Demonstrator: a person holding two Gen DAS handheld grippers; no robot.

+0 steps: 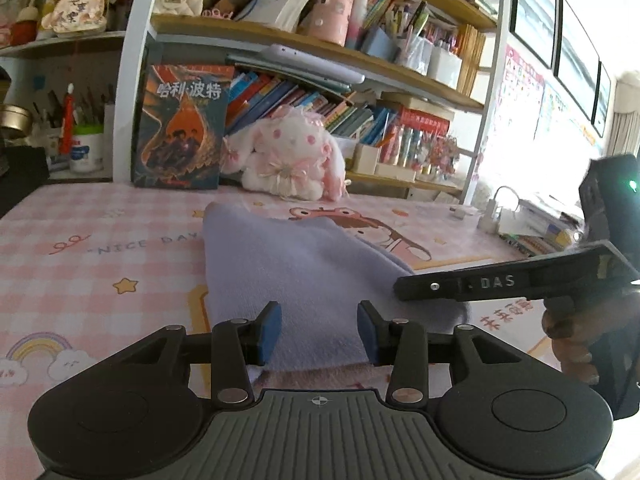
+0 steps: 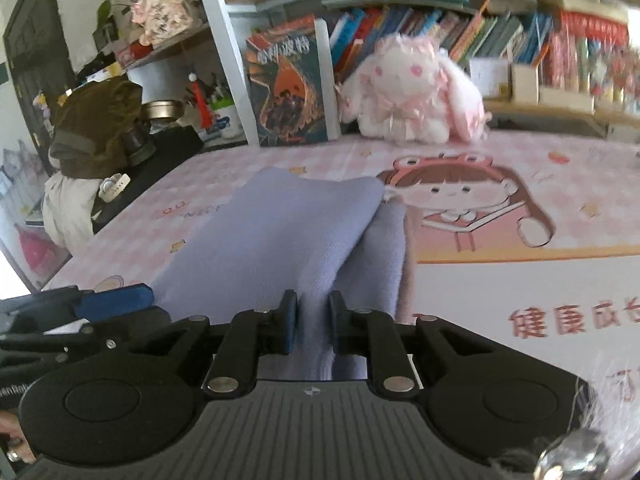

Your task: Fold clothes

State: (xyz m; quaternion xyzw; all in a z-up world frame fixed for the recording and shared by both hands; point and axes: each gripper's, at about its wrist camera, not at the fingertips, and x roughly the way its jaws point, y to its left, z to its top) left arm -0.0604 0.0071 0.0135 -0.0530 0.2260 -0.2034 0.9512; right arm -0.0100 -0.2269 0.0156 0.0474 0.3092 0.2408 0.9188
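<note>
left gripper [image 1: 319,330] spread wide, empty, hovering just over the near edge of the lavender cloth [image 1: 304,276]; cloth laid on the pink checked mat [image 1: 100,264], long axis running straight away toward the plush bunny [image 1: 292,156]. further right, right gripper [image 2: 313,326] pinched narrow on a raised fold at the near right corner, apparently gripping it, though blur softens the contact. right hand already on the cloth, left one nearer the free near edge.
</note>
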